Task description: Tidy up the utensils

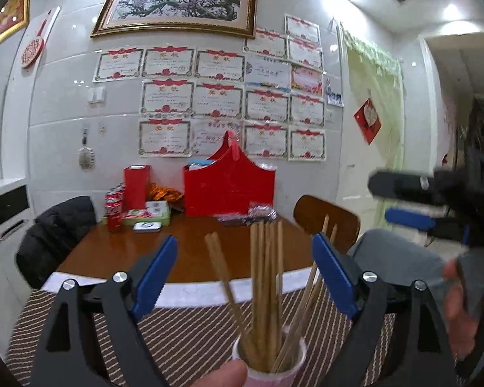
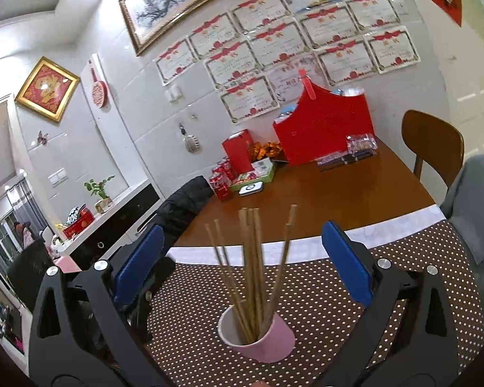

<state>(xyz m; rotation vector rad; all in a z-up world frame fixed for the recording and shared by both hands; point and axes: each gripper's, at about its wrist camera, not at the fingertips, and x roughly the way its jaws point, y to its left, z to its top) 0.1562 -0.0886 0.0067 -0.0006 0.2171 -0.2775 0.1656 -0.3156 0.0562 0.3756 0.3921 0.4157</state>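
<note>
**Chopsticks standing in the pink cup**

The pink cup (image 2: 257, 338) stands on the dotted mat (image 2: 403, 274) at the near edge of the tabletop (image 2: 322, 200), with the chopsticks (image 2: 253, 267) upright and fanned out inside. The left claw (image 1: 243, 274) and the right claw (image 2: 242, 264) both have their fingers spread apart, gripping nothing. A red box (image 2: 322, 125) sits at the far side.

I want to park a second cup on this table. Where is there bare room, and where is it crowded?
Free: the brown tabletop between the white edge strip and the red box, and the dotted mat right of the pink cup holding chopsticks. Crowded: the far left corner, with cola cans and packets.
</note>
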